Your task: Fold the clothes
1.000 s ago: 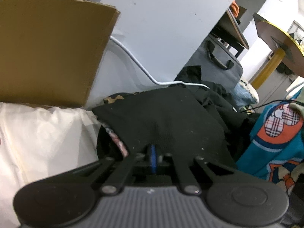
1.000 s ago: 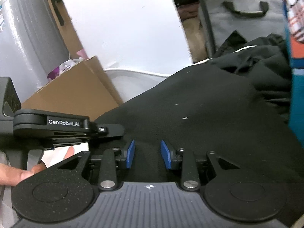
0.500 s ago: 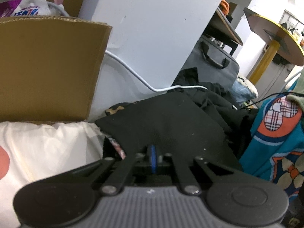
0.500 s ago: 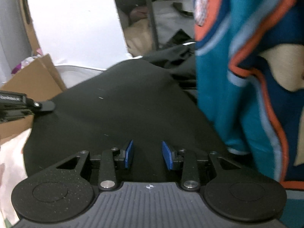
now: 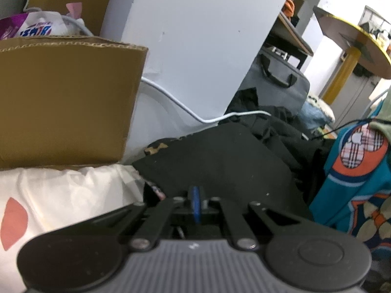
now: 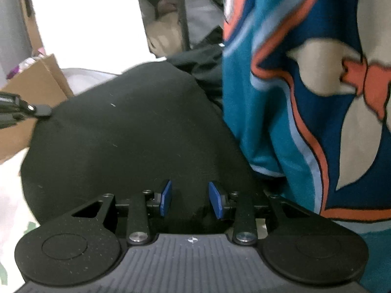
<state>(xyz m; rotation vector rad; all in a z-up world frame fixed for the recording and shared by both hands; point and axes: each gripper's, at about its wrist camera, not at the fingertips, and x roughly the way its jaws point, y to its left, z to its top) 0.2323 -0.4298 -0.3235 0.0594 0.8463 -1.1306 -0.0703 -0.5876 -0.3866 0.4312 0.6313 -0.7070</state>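
Observation:
A black garment [image 5: 220,161] lies spread ahead of me, its near edge pinched in my left gripper [image 5: 195,204], whose blue pads are pressed together on the cloth. In the right wrist view the same black garment [image 6: 122,141] fills the middle. My right gripper [image 6: 191,200] hovers over its near edge, open, with nothing between the blue pads [image 6: 166,197]. The tip of the left gripper [image 6: 41,109] touches the cloth's far left corner. A teal, orange and cream patterned garment [image 6: 305,97] hangs at the right, also seen as the teal garment [image 5: 354,171] in the left wrist view.
A cardboard box [image 5: 66,102] stands at the left over a white bag with a red spot [image 5: 61,200]. Behind are a white panel [image 5: 200,36], a white cable [image 5: 195,114], a grey bag [image 5: 276,83], crumpled dark clothes [image 5: 281,124] and a round table on a yellow leg [image 5: 342,73].
The right gripper has swung to the right, so the teal garment now fills its right side. The left gripper keeps its hold on the black garment and has shifted only slightly.

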